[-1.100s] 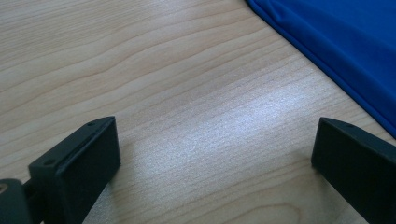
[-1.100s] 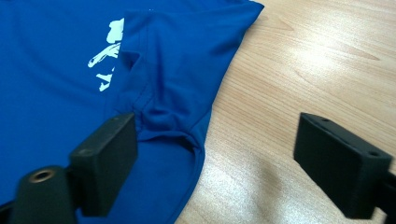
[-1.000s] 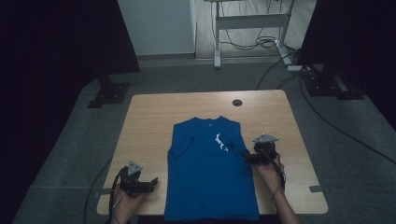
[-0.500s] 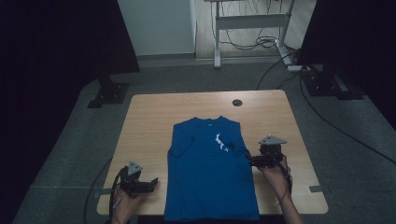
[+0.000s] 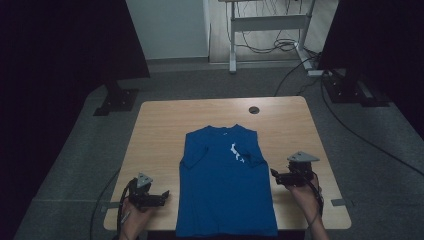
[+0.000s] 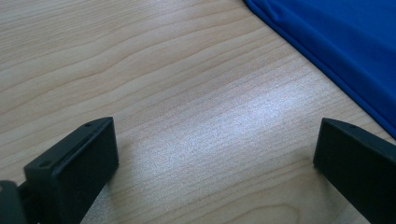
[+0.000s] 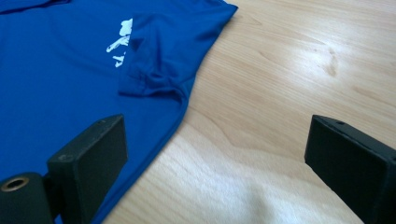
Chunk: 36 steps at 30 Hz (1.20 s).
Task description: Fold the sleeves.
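Lying flat between the two tongs, the blue T-shirt (image 5: 225, 185) is spread on the light wooden table (image 5: 160, 130), its collar toward the far edge and its hem at the near edge. Left tongs (image 5: 159, 197) sit just off the shirt's side over bare wood, jaws wide and holding nothing. Right tongs (image 5: 275, 176) rest just beside the opposite side seam, below the folded-in sleeve (image 7: 163, 65), jaws likewise wide. Beyond them a small dark grommet (image 5: 254, 109) marks the tabletop. Grey carpet (image 5: 75, 165), cables (image 5: 350, 130), dark stands and a white desk frame (image 5: 265, 25) surround the table.
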Motion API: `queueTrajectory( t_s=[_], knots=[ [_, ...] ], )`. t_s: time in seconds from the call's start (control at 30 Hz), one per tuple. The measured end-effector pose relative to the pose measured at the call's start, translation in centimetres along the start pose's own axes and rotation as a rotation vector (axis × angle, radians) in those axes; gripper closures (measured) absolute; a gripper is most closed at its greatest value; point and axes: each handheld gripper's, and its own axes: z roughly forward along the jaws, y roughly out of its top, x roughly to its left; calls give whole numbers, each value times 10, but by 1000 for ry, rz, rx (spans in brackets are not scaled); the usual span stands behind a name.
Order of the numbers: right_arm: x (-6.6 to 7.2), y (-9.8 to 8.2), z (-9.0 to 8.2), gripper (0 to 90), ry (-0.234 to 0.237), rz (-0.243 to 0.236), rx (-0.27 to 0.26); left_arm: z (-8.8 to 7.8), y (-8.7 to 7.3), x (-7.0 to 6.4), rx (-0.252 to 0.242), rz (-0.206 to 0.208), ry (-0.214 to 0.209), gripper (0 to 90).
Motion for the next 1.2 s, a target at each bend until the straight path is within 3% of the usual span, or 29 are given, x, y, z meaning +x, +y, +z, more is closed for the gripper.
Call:
queueTrajectory(
  t_s=[0.4,0.73,0.9,1.2],
  knots=[
    [-6,-30,-16,62,-28,39,18,0,0,0,0,0,0,1],
    [-4,-50,-20,62,-34,34,83,0,0,0,0,0,0,1],
    [-6,-54,-18,37,-37,44,129,0,0,0,0,0,0,1],
    [-5,-54,-18,35,-43,47,129,0,0,0,0,0,0,1]
  ],
)
